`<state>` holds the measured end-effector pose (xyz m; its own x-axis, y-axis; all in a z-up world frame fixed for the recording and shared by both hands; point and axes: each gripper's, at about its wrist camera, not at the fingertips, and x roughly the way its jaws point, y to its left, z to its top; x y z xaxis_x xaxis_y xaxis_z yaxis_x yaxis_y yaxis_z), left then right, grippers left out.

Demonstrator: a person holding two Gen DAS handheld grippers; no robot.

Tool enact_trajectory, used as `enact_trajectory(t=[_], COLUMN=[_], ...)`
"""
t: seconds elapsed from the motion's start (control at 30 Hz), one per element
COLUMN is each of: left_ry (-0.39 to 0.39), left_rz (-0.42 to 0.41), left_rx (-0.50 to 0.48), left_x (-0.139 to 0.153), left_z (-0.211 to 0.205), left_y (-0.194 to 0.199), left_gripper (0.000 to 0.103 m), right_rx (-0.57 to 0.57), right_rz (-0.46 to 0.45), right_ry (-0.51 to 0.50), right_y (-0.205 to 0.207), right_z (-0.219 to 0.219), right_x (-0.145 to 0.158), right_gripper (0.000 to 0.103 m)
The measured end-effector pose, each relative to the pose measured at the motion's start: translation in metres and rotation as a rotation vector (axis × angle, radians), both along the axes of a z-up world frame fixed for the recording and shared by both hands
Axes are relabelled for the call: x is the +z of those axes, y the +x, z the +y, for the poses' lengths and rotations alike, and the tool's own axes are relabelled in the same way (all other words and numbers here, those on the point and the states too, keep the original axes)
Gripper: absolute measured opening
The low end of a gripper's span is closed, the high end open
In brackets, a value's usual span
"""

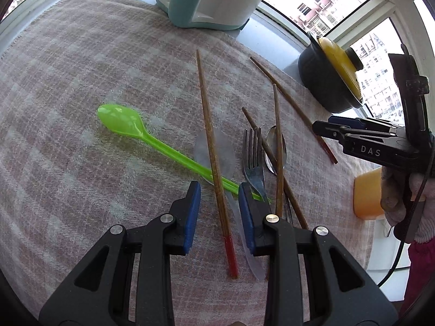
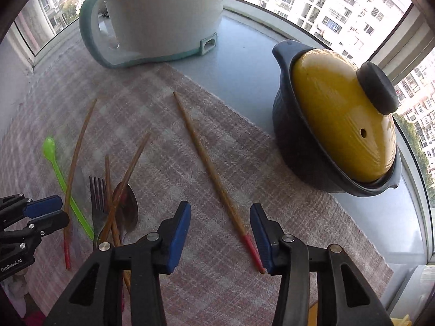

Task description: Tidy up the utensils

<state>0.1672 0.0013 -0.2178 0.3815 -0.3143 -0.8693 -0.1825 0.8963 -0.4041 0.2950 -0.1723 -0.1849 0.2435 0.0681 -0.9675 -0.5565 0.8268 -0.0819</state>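
Nothing looks sorted yet, I judge. My left gripper (image 1: 219,190) is open, empty, straddling a red-tipped chopstick (image 1: 214,160) crossing the green plastic spoon (image 1: 127,125); fork (image 1: 254,160) tangled beside. My right gripper (image 2: 220,217) gapes empty around the lone chopstick (image 2: 212,174).

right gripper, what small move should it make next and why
Probably lower the right gripper a little and close on the red-tipped wooden chopstick. Its jaws stand open with that chopstick's red end between them, lying alone on the checked cloth, apart from the tangled pile the left gripper is over.
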Motion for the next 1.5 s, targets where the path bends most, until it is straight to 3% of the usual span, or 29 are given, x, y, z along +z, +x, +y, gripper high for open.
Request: enact_trajectory(t=[0.17,0.43,0.8,0.9,1.07,1.23,1.5], left_ry=[0.005,0.004,-0.011,-0.014,-0.023,-0.029,-0.039], left_rz=[0.013,0.022,0.019,0.017,0.015,0.003,-0.041], left_rx=[-0.001,0.013,0.024,0.024,0.039,0.061,0.133], left_x=[-0.005,-0.008,-0.009,-0.008,-0.007,-0.002,0.013], left_z=[-0.001,0.002,0.006,0.005,0.006,0.009,0.012], left_y=[0.005,0.009,0.005,0.002,-0.002,-0.008,-0.029], left_gripper=[0.028,0.009,0.005,0.005,0.004,0.004,0.004], right_rx=[0.005,0.01,0.034,0.041,0.074,0.07,0.07], right_rz=[0.01,0.016,0.027,0.041,0.064,0.08,0.058], right_ry=[-0.025,-0.041,-0.044,-0.033,-0.02,-0.002,0.056], right_y=[0.01,0.023,0.039,0.045,0.046,0.046,0.028], right_z=[0.005,0.006,0.017,0.023,0.035,0.04,0.041], right_x=[-0.012,-0.025,-0.03,-0.032,-0.035,-0.037,-0.026], right_gripper=[0.043,0.043,0.043,0.036,0.012,0.005,0.004])
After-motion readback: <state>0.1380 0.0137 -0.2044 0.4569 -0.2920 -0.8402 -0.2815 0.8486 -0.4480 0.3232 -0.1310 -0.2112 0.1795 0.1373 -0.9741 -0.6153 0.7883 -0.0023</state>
